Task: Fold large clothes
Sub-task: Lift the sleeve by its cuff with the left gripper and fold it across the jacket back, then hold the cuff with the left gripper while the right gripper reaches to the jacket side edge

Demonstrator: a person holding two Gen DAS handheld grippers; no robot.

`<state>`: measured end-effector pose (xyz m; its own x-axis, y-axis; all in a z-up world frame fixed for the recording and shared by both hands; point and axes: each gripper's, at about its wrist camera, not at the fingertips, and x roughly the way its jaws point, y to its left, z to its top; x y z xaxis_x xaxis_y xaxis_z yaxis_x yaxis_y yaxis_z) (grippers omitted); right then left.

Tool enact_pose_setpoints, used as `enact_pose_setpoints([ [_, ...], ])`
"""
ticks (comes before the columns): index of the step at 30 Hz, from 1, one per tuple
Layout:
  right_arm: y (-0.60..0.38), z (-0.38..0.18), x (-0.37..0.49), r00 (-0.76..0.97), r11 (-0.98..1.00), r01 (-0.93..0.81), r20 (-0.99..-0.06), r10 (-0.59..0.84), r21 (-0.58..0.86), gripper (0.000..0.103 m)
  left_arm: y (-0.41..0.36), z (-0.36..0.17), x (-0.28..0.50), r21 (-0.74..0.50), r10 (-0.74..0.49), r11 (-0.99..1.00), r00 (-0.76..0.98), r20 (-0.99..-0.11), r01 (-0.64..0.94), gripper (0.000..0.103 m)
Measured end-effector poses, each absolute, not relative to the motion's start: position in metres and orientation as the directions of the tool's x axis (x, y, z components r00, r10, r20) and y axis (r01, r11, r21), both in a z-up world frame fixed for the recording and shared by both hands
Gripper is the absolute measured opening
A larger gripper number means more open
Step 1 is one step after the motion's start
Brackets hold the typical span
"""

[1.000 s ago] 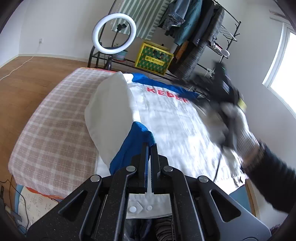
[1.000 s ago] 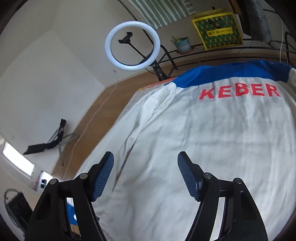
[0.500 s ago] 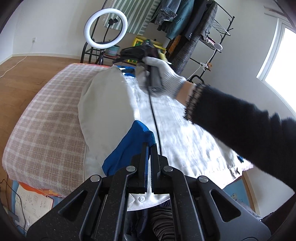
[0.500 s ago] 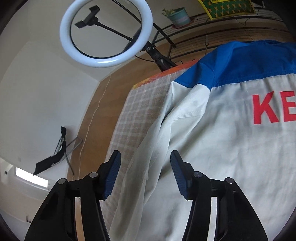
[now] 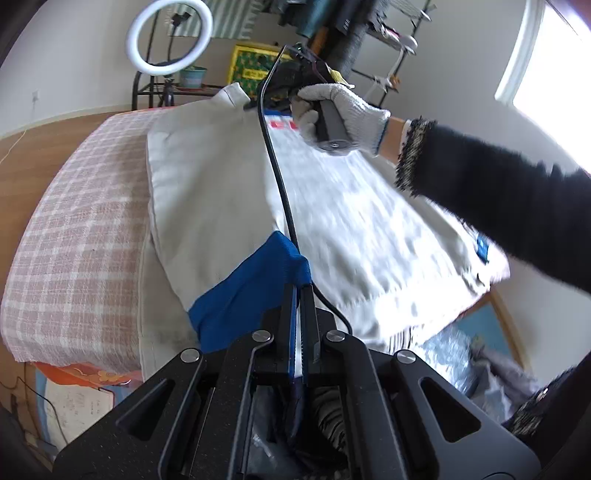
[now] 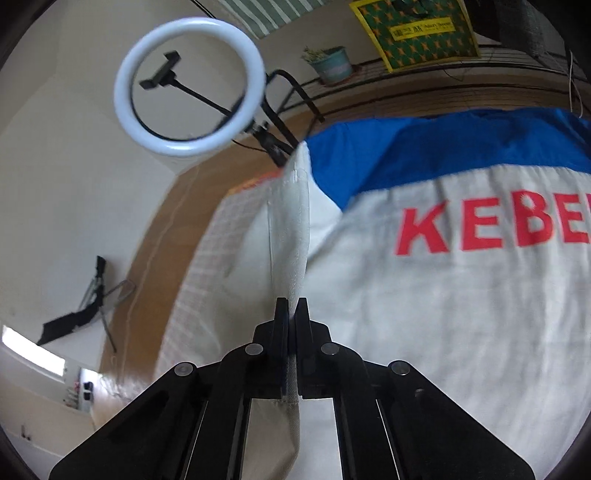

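Observation:
A white jacket (image 5: pixel 369 221) with a blue yoke (image 6: pixel 424 155) and red letters (image 6: pixel 491 229) lies back-up on the bed. Its sleeve (image 5: pixel 207 192) is folded over the body, ending in a blue cuff (image 5: pixel 251 288). My left gripper (image 5: pixel 299 291) is shut on the blue cuff at the near end. My right gripper (image 6: pixel 292 306) is shut on the white shoulder fold (image 6: pixel 291 229) at the far end. In the left wrist view a gloved hand (image 5: pixel 340 110) holds the right gripper (image 5: pixel 258 101) by the collar end.
A pink checked bedcover (image 5: pixel 81 229) lies under the jacket. A ring light (image 6: pixel 188 85) stands past the bed's far end, with a clothes rack (image 5: pixel 351 33), a yellow-green crate (image 6: pixel 417 29) and a plant pot (image 6: pixel 328 62). A black cable (image 5: pixel 277 177) crosses the jacket.
My right gripper has closed on the jacket's shoulder fold; it was open above the jacket before. The sleeve's far end is lifted. My left gripper stays shut on the cuff.

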<state>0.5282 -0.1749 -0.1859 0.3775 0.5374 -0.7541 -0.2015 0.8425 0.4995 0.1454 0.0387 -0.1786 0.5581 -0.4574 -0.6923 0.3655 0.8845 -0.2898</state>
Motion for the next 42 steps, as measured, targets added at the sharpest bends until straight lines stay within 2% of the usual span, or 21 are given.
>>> enact_pose_setpoints([
  [3, -0.179, -0.205, 0.523, 0.325, 0.900, -0.182, -0.839, 0.436, 0.397, 0.003, 0.036, -0.180, 0.138, -0.251, -0.433, 0.893, 0.559, -0.707, 0.374, 0.000],
  [6, -0.174, -0.206, 0.519, 0.285, 0.926, -0.198, -0.885, 0.368, 0.322, 0.007, 0.034, -0.179, 0.129, -0.214, -0.408, 0.901, 0.571, -0.712, 0.378, 0.000],
  [8, -0.174, -0.199, 0.513, 0.290, 0.931, -0.205, -0.890, 0.352, 0.301, 0.009, 0.036, -0.178, 0.122, -0.182, -0.380, 0.911, 0.586, -0.715, 0.369, 0.000],
  [13, -0.184, -0.180, 0.492, 0.307, 0.920, -0.229, -0.874, 0.378, 0.318, 0.014, 0.049, -0.174, 0.104, -0.192, -0.366, 0.921, 0.585, -0.724, 0.340, 0.000],
  [14, -0.186, -0.178, 0.484, 0.302, 0.913, -0.231, -0.867, 0.396, 0.336, 0.014, 0.053, -0.173, 0.103, -0.196, -0.357, 0.927, 0.589, -0.725, 0.320, 0.005],
  [15, -0.189, -0.175, 0.473, 0.296, 0.902, -0.239, -0.858, 0.420, 0.360, 0.014, 0.061, -0.174, 0.102, -0.208, -0.345, 0.934, 0.594, -0.726, 0.289, 0.018],
  [17, -0.193, -0.173, 0.452, 0.284, 0.885, -0.262, -0.846, 0.451, 0.385, 0.020, 0.079, -0.177, 0.105, -0.257, -0.339, 0.941, 0.598, -0.726, 0.221, 0.037],
  [19, -0.192, -0.175, 0.430, 0.262, 0.870, -0.292, -0.842, 0.472, 0.397, 0.026, 0.095, -0.186, 0.114, -0.336, -0.365, 0.928, 0.574, -0.733, 0.161, 0.040],
  [21, -0.191, -0.181, 0.410, 0.231, 0.855, -0.311, -0.839, 0.492, 0.416, 0.027, 0.108, -0.202, 0.127, -0.423, -0.402, 0.902, 0.528, -0.748, 0.087, 0.045],
  [23, -0.189, -0.192, 0.391, 0.193, 0.840, -0.316, -0.837, 0.512, 0.441, 0.027, 0.116, -0.218, 0.138, -0.480, -0.426, 0.877, 0.499, -0.755, 0.023, 0.046],
  [29, -0.179, -0.217, 0.348, 0.084, 0.784, -0.283, -0.800, 0.594, 0.552, 0.028, 0.143, -0.254, 0.157, -0.683, -0.569, 0.718, 0.453, -0.686, -0.134, 0.046],
  [32, -0.173, -0.223, 0.317, 0.045, 0.737, -0.294, -0.762, 0.646, 0.608, 0.028, 0.151, -0.257, 0.160, -0.714, -0.587, 0.682, 0.463, -0.664, -0.158, 0.046],
  [33, -0.169, -0.223, 0.308, 0.032, 0.721, -0.303, -0.750, 0.661, 0.623, 0.028, 0.150, -0.257, 0.162, -0.716, -0.591, 0.680, 0.459, -0.663, -0.157, 0.042],
  [34, -0.165, -0.224, 0.299, 0.018, 0.707, -0.315, -0.740, 0.672, 0.634, 0.028, 0.148, -0.258, 0.163, -0.712, -0.588, 0.685, 0.458, -0.667, -0.156, 0.033],
  [35, -0.159, -0.225, 0.291, 0.003, 0.693, -0.329, -0.733, 0.680, 0.641, 0.028, 0.146, -0.259, 0.165, -0.696, -0.578, 0.701, 0.445, -0.684, -0.158, 0.013],
  [36, -0.154, -0.226, 0.284, -0.009, 0.685, -0.342, -0.731, 0.682, 0.644, 0.028, 0.144, -0.260, 0.168, -0.682, -0.570, 0.714, 0.432, -0.698, -0.160, 0.008],
  [38, -0.142, -0.228, 0.274, -0.023, 0.682, -0.373, -0.741, 0.671, 0.629, 0.023, 0.141, -0.260, 0.169, -0.677, -0.561, 0.717, 0.440, -0.701, -0.163, 0.005],
  [39, -0.135, -0.228, 0.269, -0.028, 0.680, -0.395, -0.748, 0.663, 0.618, 0.007, 0.140, -0.256, 0.168, -0.665, -0.546, 0.729, 0.451, -0.707, -0.161, 0.004],
  [42, -0.122, -0.221, 0.260, -0.015, 0.674, -0.422, -0.748, 0.664, 0.607, 0.004, 0.144, -0.241, 0.159, -0.616, -0.487, 0.774, 0.483, -0.728, -0.147, 0.003],
])
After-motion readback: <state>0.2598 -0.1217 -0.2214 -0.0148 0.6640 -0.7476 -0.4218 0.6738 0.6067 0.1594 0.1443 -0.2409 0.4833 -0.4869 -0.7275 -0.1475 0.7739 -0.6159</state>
